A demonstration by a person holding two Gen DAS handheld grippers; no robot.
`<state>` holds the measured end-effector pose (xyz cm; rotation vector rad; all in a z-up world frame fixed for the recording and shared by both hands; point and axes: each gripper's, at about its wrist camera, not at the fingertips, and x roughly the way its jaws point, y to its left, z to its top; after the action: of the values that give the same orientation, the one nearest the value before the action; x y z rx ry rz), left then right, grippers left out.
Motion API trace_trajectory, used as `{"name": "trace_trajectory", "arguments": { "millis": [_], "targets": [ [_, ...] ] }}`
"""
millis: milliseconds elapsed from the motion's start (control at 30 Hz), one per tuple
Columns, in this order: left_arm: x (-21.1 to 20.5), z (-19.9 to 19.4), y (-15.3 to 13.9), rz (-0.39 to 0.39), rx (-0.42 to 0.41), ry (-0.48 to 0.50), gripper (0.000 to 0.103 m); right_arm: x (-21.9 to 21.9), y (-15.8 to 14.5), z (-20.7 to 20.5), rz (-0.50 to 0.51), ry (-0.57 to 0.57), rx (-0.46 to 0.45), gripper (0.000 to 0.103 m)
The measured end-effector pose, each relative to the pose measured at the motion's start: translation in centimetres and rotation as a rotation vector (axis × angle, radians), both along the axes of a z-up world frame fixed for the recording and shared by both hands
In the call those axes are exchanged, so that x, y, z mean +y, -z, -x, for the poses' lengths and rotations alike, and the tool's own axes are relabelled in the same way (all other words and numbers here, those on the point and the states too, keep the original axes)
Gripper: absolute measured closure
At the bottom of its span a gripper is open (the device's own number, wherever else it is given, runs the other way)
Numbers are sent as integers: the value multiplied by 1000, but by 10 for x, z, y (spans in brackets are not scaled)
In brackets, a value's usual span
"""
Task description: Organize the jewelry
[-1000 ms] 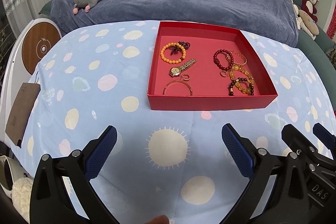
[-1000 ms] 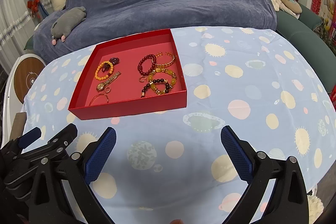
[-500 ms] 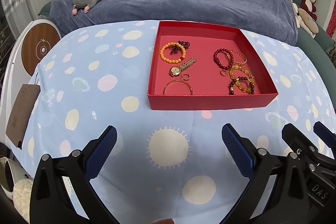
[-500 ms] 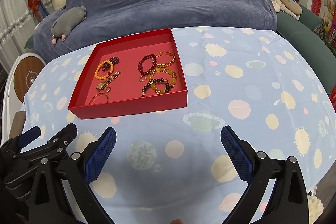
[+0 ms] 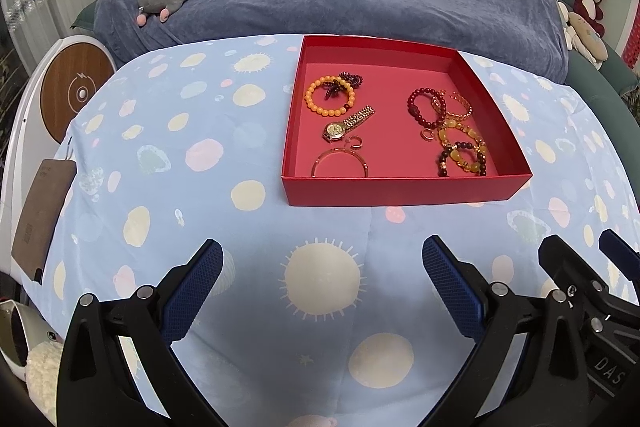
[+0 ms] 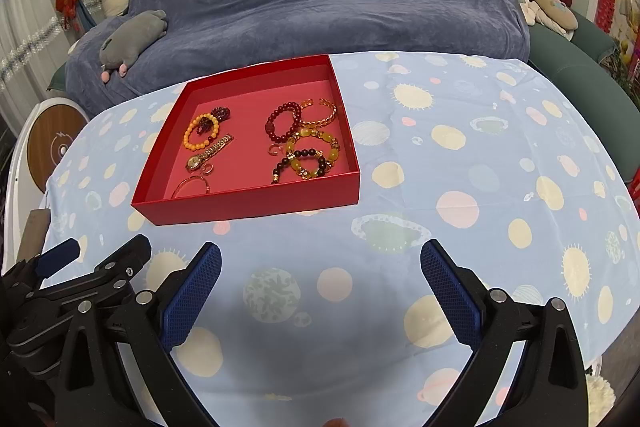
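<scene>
Spotted tablecloth (image 5: 192,187): red jewelry tray (image 5: 404,190) beyond spread fingers (image 5: 192,291).

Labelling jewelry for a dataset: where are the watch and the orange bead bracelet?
watch (image 5: 334,131), left wrist view, on its round dial.
orange bead bracelet (image 6: 191,145), right wrist view, on its lower-left beads.

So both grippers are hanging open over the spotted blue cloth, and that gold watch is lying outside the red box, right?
Not quite. The gold wristwatch lies inside the shallow red cardboard box, as the left wrist view shows. Both the left gripper and right gripper are open over the spotted blue cloth.
</scene>
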<state>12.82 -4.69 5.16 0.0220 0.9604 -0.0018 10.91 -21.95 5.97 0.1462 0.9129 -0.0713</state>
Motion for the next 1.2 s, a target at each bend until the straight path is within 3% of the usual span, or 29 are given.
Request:
{"name": "trace_trajectory", "arguments": {
  "millis": [1200],
  "targets": [
    [0, -1, -2, -14, -4, -12, 8, 2, 0, -1, 1, -3, -5, 7]
  ]
}}
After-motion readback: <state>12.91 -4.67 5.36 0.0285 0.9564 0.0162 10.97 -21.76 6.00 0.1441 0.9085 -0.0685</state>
